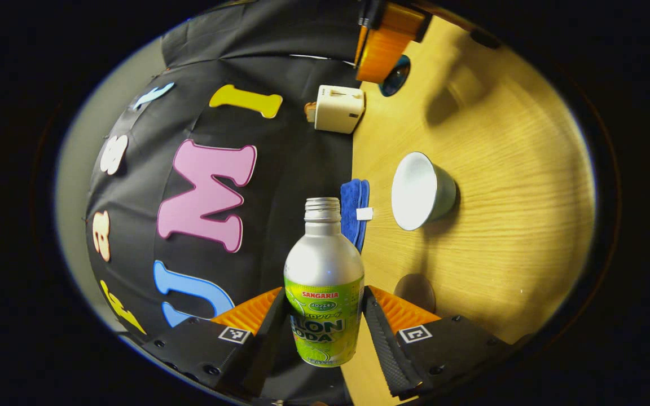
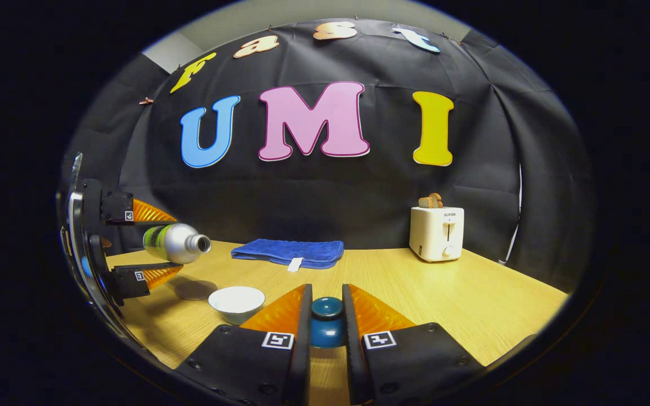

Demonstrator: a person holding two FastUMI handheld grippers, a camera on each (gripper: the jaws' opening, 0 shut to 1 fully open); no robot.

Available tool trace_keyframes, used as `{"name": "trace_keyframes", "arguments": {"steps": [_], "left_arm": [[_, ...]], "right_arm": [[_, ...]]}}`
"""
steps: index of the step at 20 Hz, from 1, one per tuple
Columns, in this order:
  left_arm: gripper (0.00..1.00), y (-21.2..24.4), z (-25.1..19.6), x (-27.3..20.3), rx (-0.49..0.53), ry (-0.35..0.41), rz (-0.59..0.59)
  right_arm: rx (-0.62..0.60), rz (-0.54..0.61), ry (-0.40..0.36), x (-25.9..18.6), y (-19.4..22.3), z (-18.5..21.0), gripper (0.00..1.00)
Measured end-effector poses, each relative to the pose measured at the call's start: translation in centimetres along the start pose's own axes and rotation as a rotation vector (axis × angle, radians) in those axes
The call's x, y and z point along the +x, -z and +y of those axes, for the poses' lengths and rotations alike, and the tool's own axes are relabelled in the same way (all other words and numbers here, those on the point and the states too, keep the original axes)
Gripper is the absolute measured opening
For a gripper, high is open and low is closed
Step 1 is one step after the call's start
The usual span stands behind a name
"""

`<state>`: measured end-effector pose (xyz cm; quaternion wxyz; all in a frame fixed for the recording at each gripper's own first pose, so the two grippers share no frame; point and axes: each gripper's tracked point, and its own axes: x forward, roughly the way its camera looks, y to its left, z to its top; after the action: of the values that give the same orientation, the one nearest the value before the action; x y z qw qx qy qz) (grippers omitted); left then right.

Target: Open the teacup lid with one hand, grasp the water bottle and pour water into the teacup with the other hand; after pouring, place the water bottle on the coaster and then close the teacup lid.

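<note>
Bottle [image 1: 324, 282] tilted in left tongs [image 1: 323, 316] (lid [image 2: 326, 321] in right tongs [image 2: 326, 316]).

A toaster [image 2: 437, 233] is standing upright at the back of the table [image 2: 415, 293], close against the booth wall, with a slice of toast [image 2: 430, 201] sticking up from its slot. A folded towel [image 2: 288, 251] is lying flat along the same back edge, well apart from the toaster, with a small white tag [image 2: 295, 264] hanging at its front edge.
</note>
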<state>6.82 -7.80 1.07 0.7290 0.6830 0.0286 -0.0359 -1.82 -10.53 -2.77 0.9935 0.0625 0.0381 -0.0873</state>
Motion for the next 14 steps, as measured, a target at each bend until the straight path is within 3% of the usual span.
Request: {"name": "trace_keyframes", "arguments": {"steps": [6, 14], "left_arm": [[0.8, 0.1, 0.3, -0.1, 0.17, -0.024, 0.009], [0.8, 0.2, 0.9, 0.6, 0.321, -0.008, 0.006]], "right_arm": [[-0.001, 0.0, -0.001, -0.1, 0.0, 0.0, 0.3], [-0.001, -0.001, -0.002, 0.1, 0.0, 0.0, 0.3]]}}
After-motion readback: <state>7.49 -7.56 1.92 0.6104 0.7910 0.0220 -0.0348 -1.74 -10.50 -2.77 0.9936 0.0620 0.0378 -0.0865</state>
